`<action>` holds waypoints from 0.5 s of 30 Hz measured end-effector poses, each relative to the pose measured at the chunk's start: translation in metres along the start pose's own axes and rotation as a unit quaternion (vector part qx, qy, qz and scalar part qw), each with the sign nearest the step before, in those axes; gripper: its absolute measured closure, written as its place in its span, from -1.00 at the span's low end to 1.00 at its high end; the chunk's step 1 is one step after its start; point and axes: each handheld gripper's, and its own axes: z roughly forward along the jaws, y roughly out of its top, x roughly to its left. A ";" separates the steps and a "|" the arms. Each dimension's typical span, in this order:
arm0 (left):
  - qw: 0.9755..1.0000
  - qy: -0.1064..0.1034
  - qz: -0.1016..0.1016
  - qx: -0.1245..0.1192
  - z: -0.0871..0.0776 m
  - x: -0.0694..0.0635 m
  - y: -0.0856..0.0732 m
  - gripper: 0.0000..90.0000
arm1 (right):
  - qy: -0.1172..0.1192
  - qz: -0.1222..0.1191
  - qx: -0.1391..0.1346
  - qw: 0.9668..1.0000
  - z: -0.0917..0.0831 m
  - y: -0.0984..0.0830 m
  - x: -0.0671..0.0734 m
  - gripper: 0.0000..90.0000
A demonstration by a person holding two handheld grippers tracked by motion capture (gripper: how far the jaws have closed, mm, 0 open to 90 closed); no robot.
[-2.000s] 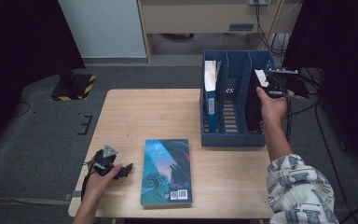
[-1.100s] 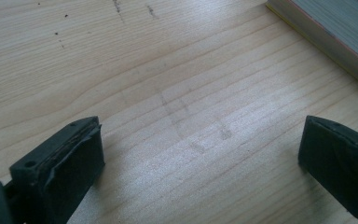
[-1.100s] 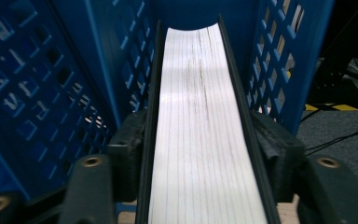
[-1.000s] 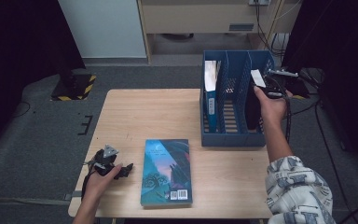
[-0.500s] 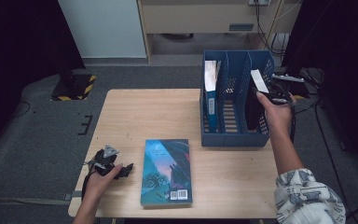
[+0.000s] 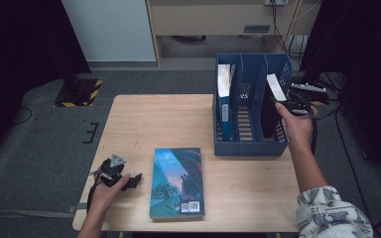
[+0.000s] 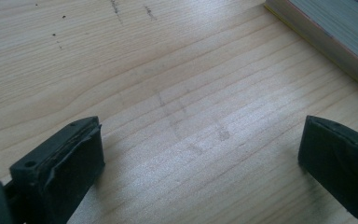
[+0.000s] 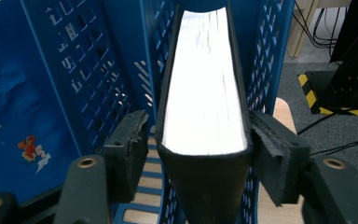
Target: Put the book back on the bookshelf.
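Right tongs (image 6: 282, 104) edged nearer, jaws closing around upright black book (image 8: 204, 107).

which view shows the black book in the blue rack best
The right gripper view: the black book stands close up between the right gripper jaws, white page edges and dark cover plain. In the high view it is a small dark shape in the blue rack's right slot.
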 end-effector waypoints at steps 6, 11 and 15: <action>1.000 0.000 0.000 0.000 0.000 0.000 0.000 -1.00 | -0.001 -0.003 0.003 1.000 0.000 -0.004 0.002 -0.02; 1.000 0.000 0.000 0.000 0.000 0.000 0.000 -1.00 | -0.008 -0.007 0.000 1.000 0.001 -0.007 0.005 0.02; 1.000 0.000 0.000 0.000 0.000 0.000 0.000 -1.00 | -0.010 -0.007 0.001 1.000 0.001 -0.007 0.006 0.02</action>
